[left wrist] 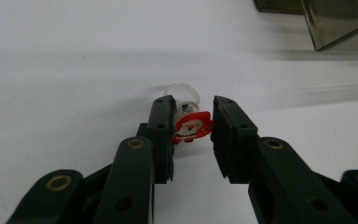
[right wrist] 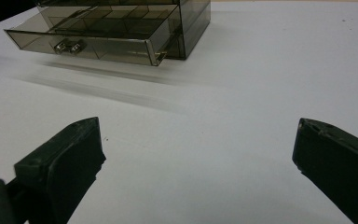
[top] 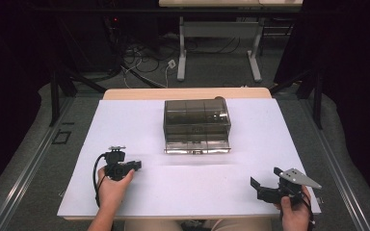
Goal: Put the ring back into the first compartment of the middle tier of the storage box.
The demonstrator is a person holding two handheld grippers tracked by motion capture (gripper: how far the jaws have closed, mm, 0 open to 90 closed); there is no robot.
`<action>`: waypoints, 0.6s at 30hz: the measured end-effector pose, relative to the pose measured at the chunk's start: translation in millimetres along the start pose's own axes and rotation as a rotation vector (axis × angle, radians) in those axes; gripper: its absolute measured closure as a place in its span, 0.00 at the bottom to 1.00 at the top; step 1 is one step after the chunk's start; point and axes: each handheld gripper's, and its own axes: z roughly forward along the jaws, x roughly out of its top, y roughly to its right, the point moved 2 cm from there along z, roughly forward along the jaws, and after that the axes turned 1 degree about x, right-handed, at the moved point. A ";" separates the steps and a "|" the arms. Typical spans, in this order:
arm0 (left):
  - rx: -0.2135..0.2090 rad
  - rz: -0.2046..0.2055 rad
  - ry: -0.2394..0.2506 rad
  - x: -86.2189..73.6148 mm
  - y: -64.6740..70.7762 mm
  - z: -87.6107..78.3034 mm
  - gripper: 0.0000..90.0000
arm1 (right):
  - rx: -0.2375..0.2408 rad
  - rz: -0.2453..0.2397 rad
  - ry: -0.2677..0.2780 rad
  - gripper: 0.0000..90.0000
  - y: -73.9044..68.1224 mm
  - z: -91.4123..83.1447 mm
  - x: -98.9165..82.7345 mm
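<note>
A small toy ring (left wrist: 192, 127) with a red and white charm and a clear plastic band sits between the jaws of my left gripper (left wrist: 194, 103), just above the white table. The jaws press the charm from both sides. From above, the left gripper (top: 136, 165) is at the table's left front, pointing right. A smoky see-through drawer box (top: 197, 119) stands at the middle back, its bottom drawer (top: 197, 144) pulled out; the drawer (right wrist: 93, 37) has several dividers and a metal handle (right wrist: 70, 45). My right gripper (right wrist: 198, 128) stands wide open over bare table at the right front (top: 257, 187).
A white sheet (top: 192, 183) covers the table, with its front edge close to both hands. The box corner (left wrist: 335, 23) lies ahead and to the right of the left gripper. Beyond the table are a grey floor, cables and another table's legs (top: 182, 57).
</note>
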 end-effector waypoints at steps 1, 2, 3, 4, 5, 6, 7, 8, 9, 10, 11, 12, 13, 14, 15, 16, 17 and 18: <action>0.008 0.005 0.007 0.4 -1.1 -2.0 0.77 | 0.001 0.003 -0.003 0.01 0.0 -0.2 0.0; 0.008 0.005 0.007 0.4 -1.1 -2.0 0.77 | 0.001 0.003 -0.003 0.01 0.0 -0.2 0.0; -0.002 -0.002 0.003 0.6 -1.1 -3.2 0.77 | 0.001 0.002 -0.001 0.01 -0.2 0.0 -0.1; -0.003 -0.001 0.003 0.9 -1.7 -4.5 0.77 | 0.001 0.002 -0.001 0.01 -0.2 0.0 -0.1; 0.001 -0.009 0.020 0.8 -1.5 -4.5 0.77 | 0.000 0.002 -0.001 0.01 -0.2 -0.1 -0.1; -0.002 -0.014 0.027 1.0 -2.5 -6.6 0.77 | 0.001 0.004 -0.003 0.01 -0.3 -0.3 -0.1; -0.002 -0.014 0.027 1.0 -2.5 -6.6 0.77 | 0.001 0.004 -0.003 0.01 -0.3 -0.3 -0.1; -0.006 -0.016 0.022 1.1 -3.6 -9.7 0.77 | 0.001 0.003 -0.003 0.01 -0.1 -0.2 -0.1; -0.006 -0.016 0.022 1.1 -3.6 -9.7 0.77 | 0.001 0.003 -0.003 0.01 -0.1 -0.2 -0.1; -0.009 -0.021 0.032 1.2 -4.0 -11.1 0.77 | 0.002 0.003 -0.003 0.01 -0.2 -0.2 -0.1; -0.008 -0.020 0.038 1.2 -4.4 -11.9 0.77 | 0.001 0.003 -0.003 0.01 -0.2 -0.2 -0.1; -0.014 -0.021 0.032 1.2 -5.0 -14.1 0.77 | 0.001 0.003 -0.003 0.01 -0.1 -0.2 -0.1; -0.011 -0.028 0.054 1.2 -5.6 -16.3 0.77 | -0.001 0.001 -0.006 0.01 -0.1 -0.3 -0.2; -0.011 -0.028 0.054 1.2 -5.6 -16.3 0.77 | -0.001 0.001 -0.006 0.01 -0.1 -0.3 -0.2; -0.015 -0.028 0.051 1.4 -6.5 -19.3 0.77 | 0.001 0.002 -0.001 0.01 -0.2 0.1 -0.2; -0.015 -0.028 0.051 1.4 -6.5 -19.3 0.77 | 0.001 0.002 -0.001 0.01 -0.2 0.1 -0.2; -0.014 -0.033 0.063 1.4 -6.7 -20.5 0.77 | 0.001 0.002 -0.001 0.01 -0.2 0.1 -0.2; -0.021 -0.040 0.070 1.3 -7.3 -23.1 0.77 | 0.001 0.002 -0.001 0.01 -0.2 0.0 -0.2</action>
